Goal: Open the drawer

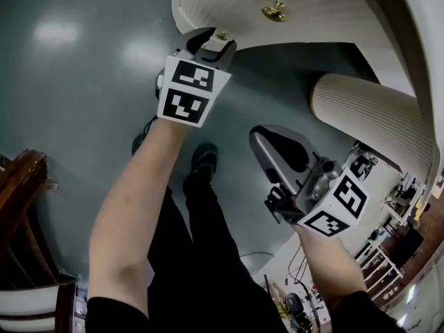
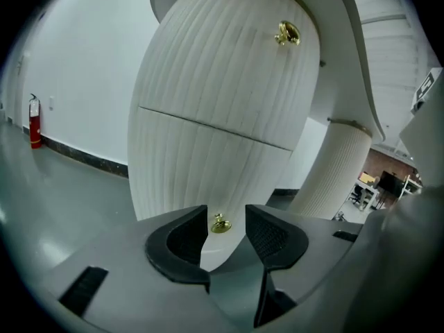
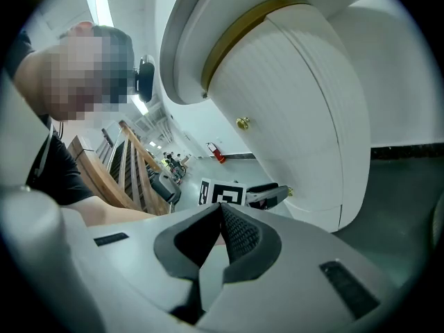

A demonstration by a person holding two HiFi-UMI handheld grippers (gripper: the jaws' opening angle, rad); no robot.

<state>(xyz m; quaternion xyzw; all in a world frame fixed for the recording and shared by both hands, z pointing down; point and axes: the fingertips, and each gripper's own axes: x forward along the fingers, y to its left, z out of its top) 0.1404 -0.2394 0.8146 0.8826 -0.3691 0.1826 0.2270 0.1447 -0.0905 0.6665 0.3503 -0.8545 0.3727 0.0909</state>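
A white ribbed, rounded cabinet has two drawer fronts, one above the other, each with a small brass knob. My left gripper is open, and the lower knob shows in the gap between its jaws, still a little ahead of the pads. From the head view that gripper sits right by the lower knob, below the upper knob. My right gripper is shut with nothing in it, held back from the cabinet; in the head view it hangs lower right.
A ribbed white column stands right of the cabinet. A wooden stair railing is at the left. A red fire extinguisher stands by the far wall. The person's legs and shoe are on the grey floor below.
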